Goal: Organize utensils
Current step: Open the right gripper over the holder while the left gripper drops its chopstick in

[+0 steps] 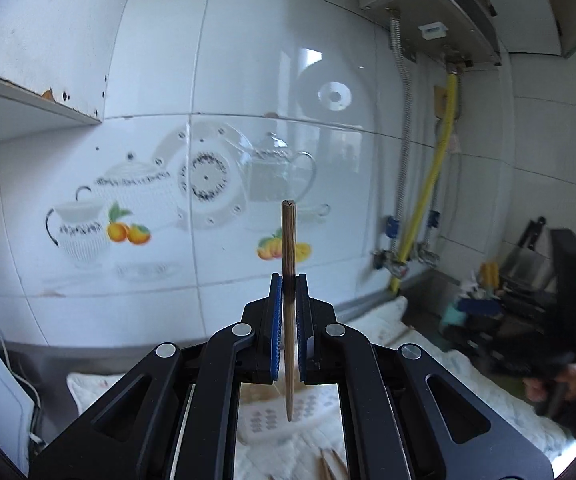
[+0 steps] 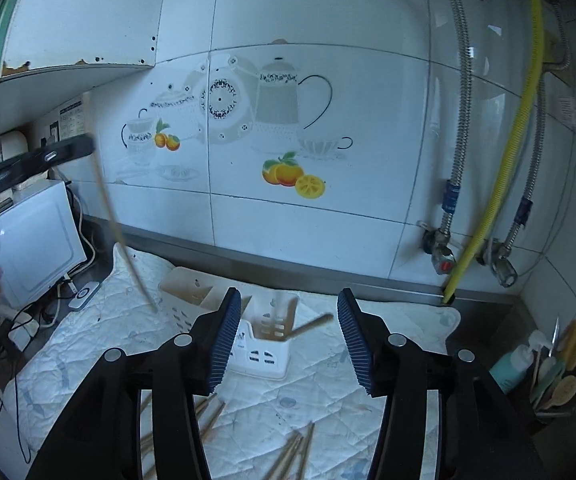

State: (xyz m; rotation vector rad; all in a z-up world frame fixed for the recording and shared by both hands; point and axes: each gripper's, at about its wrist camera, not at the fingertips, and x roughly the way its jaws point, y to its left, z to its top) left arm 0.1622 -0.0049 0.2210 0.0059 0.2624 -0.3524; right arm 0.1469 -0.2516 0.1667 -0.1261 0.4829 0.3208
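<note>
Between the closed left tongs (image 1: 287, 286) one wooden chopstick (image 1: 288, 240) stands nearly upright, blunt end up, tip down. Ahead of the open, empty right tongs (image 2: 288, 312), one white utensil holder (image 2: 262, 354) carries a single chopstick (image 2: 314, 325) leaning right. Several loose chopsticks (image 2: 288, 456) lie beneath on the quilted surface (image 2: 328, 392).

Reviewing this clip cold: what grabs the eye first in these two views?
A single wooden chopstick stands upright, clamped in the shut left gripper before the teapot-patterned tiles. Below the open right gripper, a white utensil holder on the quilted mat already has one chopstick leaning out, with loose ones in front.
</note>
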